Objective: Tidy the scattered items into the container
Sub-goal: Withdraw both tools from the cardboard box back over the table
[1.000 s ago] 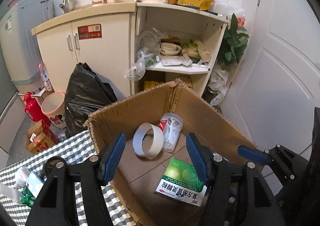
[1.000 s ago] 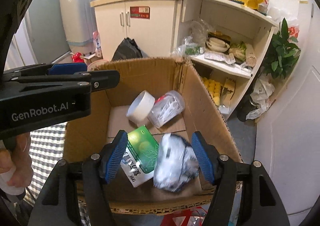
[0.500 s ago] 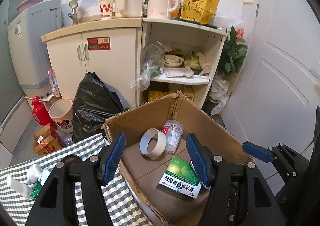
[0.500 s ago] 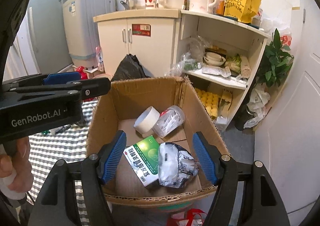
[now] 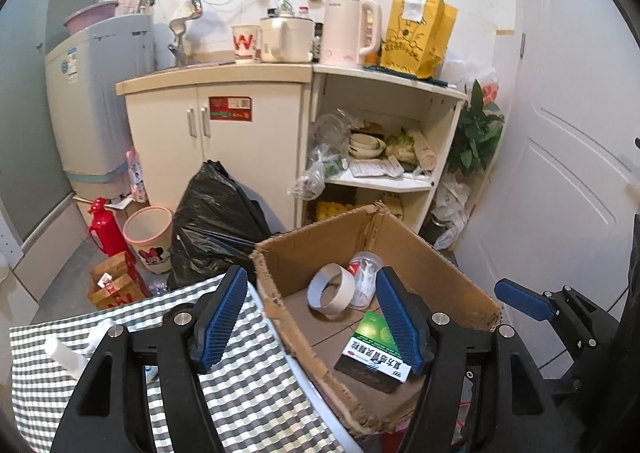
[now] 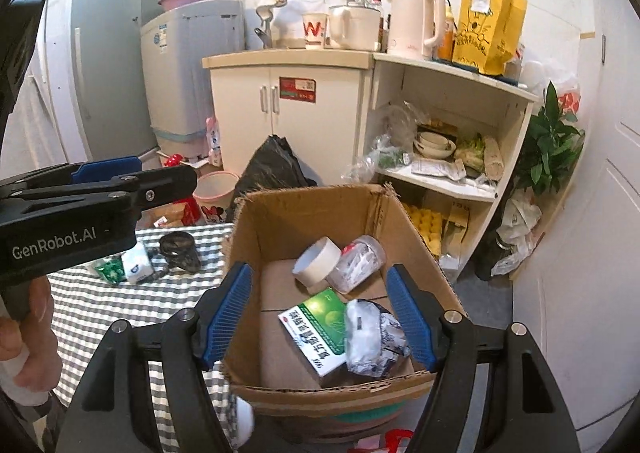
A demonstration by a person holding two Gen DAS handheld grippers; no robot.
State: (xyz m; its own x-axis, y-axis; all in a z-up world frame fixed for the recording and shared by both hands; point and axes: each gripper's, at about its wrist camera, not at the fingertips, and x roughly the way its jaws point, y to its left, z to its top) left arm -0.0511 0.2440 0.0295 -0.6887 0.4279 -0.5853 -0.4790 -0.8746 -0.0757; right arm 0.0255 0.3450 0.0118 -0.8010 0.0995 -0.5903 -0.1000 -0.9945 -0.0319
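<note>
Inside cardboard box [image 6: 276,225]: four items.

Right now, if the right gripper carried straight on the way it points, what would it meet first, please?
Probably the items in the cardboard box: the open right gripper points at the green medicine box and the crumpled white packet beside it, though depth is unclear.

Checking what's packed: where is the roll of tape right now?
In the right wrist view, the roll of tape lies inside the cardboard box near its far wall, touching the clear plastic jar on its right.
</note>
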